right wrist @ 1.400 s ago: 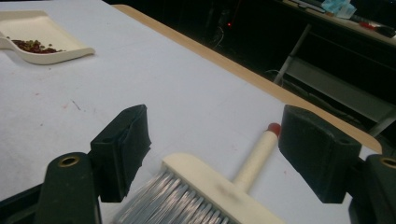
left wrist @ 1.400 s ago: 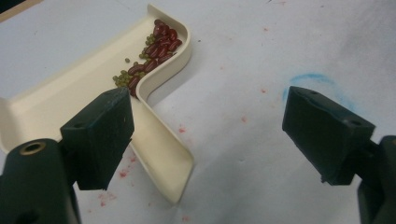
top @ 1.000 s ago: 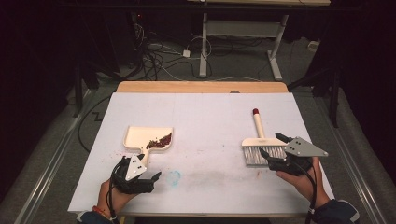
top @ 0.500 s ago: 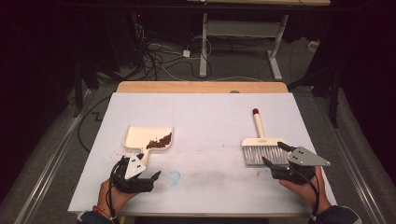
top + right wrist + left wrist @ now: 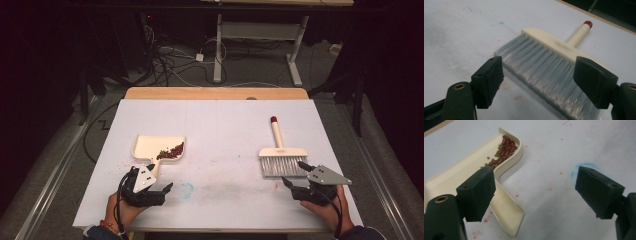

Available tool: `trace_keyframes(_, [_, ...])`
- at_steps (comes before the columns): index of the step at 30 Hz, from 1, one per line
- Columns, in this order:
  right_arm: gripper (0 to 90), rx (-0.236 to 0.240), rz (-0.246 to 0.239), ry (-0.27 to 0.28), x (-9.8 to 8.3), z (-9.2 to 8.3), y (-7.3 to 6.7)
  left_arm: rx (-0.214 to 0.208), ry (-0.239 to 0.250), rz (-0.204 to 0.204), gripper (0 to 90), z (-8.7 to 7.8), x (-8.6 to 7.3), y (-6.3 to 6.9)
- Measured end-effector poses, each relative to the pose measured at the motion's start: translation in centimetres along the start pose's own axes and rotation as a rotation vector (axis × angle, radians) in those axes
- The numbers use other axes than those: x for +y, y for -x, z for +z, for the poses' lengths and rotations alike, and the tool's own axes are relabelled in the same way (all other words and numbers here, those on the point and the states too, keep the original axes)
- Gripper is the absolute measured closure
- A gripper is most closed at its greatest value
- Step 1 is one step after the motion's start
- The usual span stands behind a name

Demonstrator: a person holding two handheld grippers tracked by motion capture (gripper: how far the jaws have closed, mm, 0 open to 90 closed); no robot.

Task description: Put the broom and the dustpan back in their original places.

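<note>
A cream dustpan [image 5: 159, 149] lies at the table's left, with a pile of red and green beans [image 5: 171, 151] in its right corner; its handle points toward me. My left gripper [image 5: 159, 181] is open just below the handle. In the left gripper view the dustpan [image 5: 454, 177] and its beans [image 5: 504, 151] lie past the left jaw, the handle beside it. A cream hand brush [image 5: 280, 152] with grey bristles and a red-tipped handle lies at the right. My right gripper [image 5: 294, 174] is open right below the bristles. The brush [image 5: 554, 57] lies just beyond the jaws in the right gripper view.
The table [image 5: 220, 125] has a white top with faint red and blue stains [image 5: 186, 189] near the front. A wooden strip [image 5: 215, 93] runs along its far edge. Beyond it stand desk legs and cables [image 5: 180, 55] on a dark floor.
My right gripper has drawn back toward the front edge, away from the brush's bristles. The left gripper has stayed almost still by the dustpan handle.
</note>
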State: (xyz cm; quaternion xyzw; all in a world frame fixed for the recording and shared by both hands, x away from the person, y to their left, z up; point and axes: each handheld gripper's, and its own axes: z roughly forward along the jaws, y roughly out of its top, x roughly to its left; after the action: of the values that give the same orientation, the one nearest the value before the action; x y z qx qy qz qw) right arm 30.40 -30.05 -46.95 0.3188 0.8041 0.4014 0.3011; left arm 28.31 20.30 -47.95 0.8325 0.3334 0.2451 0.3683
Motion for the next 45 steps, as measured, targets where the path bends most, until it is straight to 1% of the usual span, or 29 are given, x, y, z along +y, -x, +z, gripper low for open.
trace_keyframes(3, [24.4,-0.002,-0.006,-0.002,-0.08,-0.05,-0.21,0.003,-0.002,0.004,16.1,-0.04,-0.06,0.07])
trace_keyframes(5, [24.4,0.009,0.001,0.005,-0.06,-0.07,-0.25,0.006,-0.005,-0.002,16.1,-0.12,-0.13,0.03])
trace_keyframes(8, [24.4,0.011,-0.008,0.003,-0.05,-0.06,-0.31,0.011,-0.004,-0.008,16.1,-0.24,-0.18,-0.01])
trace_keyframes(10, [24.4,0.0,-0.014,0.009,0.04,-0.19,-0.41,0.014,-0.007,-0.004,16.1,-0.27,-0.13,0.04])
trace_keyframes(12, [24.6,-0.004,-0.022,0.018,0.12,-0.28,-0.45,0.016,0.001,0.003,16.1,-0.38,-0.03,0.03])
trace_keyframes(13, [24.6,-0.002,-0.025,0.02,0.16,-0.29,-0.45,0.022,0.008,0.015,16.1,-0.4,-0.03,-0.02])
trace_keyframes(14, [24.6,0.001,-0.021,0.022,0.19,-0.31,-0.52,0.017,-0.003,0.007,16.1,-0.44,-0.12,0.07])
trace_keyframes(16, [24.6,-0.008,-0.036,0.021,0.36,-0.36,-0.76,0.016,0.001,0.005,16.1,-0.52,-0.23,0.07])
trace_keyframes(17, [24.6,-0.005,-0.036,0.023,0.4,-0.4,-0.79,0.013,-0.001,0.003,16.1,-0.54,-0.29,0.08])
trace_keyframes(18, [24.6,-0.006,-0.035,0.026,0.47,-0.46,-0.84,0.019,0.003,0.017,16.1,-0.53,-0.28,0.04])
trace_keyframes(19, [24.6,-0.01,-0.035,0.027,0.53,-0.49,-0.86,0.021,0.003,0.02,16.1,-0.56,-0.27,0.06])
trace_keyframes(20, [24.6,-0.009,-0.034,0.032,0.59,-0.52,-0.83,0.015,0.0,0.007,16.1,-0.6,-0.29,0.13])
trace_keyframes(21, [24.6,-0.006,-0.03,0.036,0.62,-0.54,-0.8,0.014,0.001,0.008,16.1,-0.62,-0.29,0.15])
trace_keyframes(22, [24.7,-0.007,-0.031,0.038,0.64,-0.54,-0.77,0.017,-0.002,0.013,16.1,-0.61,-0.28,0.18])
trace_keyframes(23, [24.6,-0.008,-0.031,0.037,0.66,-0.52,-0.75,0.022,0.002,0.026,16.1,-0.6,-0.26,0.13])
trace_keyframes(26, [24.6,-0.003,-0.024,0.038,0.67,-0.48,-0.68,0.022,-0.006,0.028,16.1,-0.52,-0.28,0.12])
trace_keyframes(27, [24.6,-0.003,-0.026,0.037,0.68,-0.45,-0.68,0.02,-0.007,0.028,16.1,-0.5,-0.29,0.12])
trace_keyframes(28, [24.6,-0.001,-0.027,0.037,0.69,-0.44,-0.7,0.015,-0.012,0.015,16.1,-0.5,-0.33,0.17])
trace_keyframes(29, [24.6,-0.001,-0.029,0.039,0.7,-0.46,-0.71,0.015,-0.011,0.013,16.1,-0.48,-0.32,0.17])
trace_keyframes(31, [24.6,-0.007,-0.031,0.042,0.74,-0.52,-0.72,0.012,-0.01,0.013,16.1,-0.42,-0.33,0.19])
trace_keyframes(33, [24.6,-0.006,-0.032,0.044,0.75,-0.55,-0.68,0.016,-0.008,0.028,16.1,-0.37,-0.3,0.13])
trace_keyframes(35, [24.6,-0.007,-0.032,0.043,0.76,-0.53,-0.66,0.015,-0.007,0.023,16.1,-0.33,-0.31,0.12])
trace_keyframes(36, [24.6,-0.005,-0.031,0.043,0.77,-0.53,-0.64,0.013,-0.016,0.011,16.1,-0.31,-0.34,0.16])
trace_keyframes(38, [24.6,-0.003,-0.025,0.044,0.77,-0.51,-0.58,0.012,-0.019,0.011,16.1,-0.27,-0.35,0.15])
trace_keyframes(39, [24.5,-0.003,-0.022,0.039,0.77,-0.48,-0.57,0.017,-0.014,0.022,16.1,-0.23,-0.32,0.09])
trace_keyframes(40, [24.5,-0.001,-0.021,0.037,0.76,-0.46,-0.54,0.018,-0.014,0.022,16.1,-0.21,-0.31,0.09])
trace_keyframes(41, [24.5,-0.001,-0.023,0.037,0.74,-0.46,-0.5,0.013,-0.021,0.011,16.1,-0.2,-0.29,0.13])
trace_keyframes(44, [24.4,-0.008,-0.026,0.043,0.73,-0.53,-0.42,0.013,-0.018,0.006,16.1,-0.12,-0.17,0.18])
trace_keyframes(45, [24.4,-0.008,-0.022,0.043,0.73,-0.58,-0.43,0.016,-0.011,0.02,16.1,-0.1,-0.09,0.14])
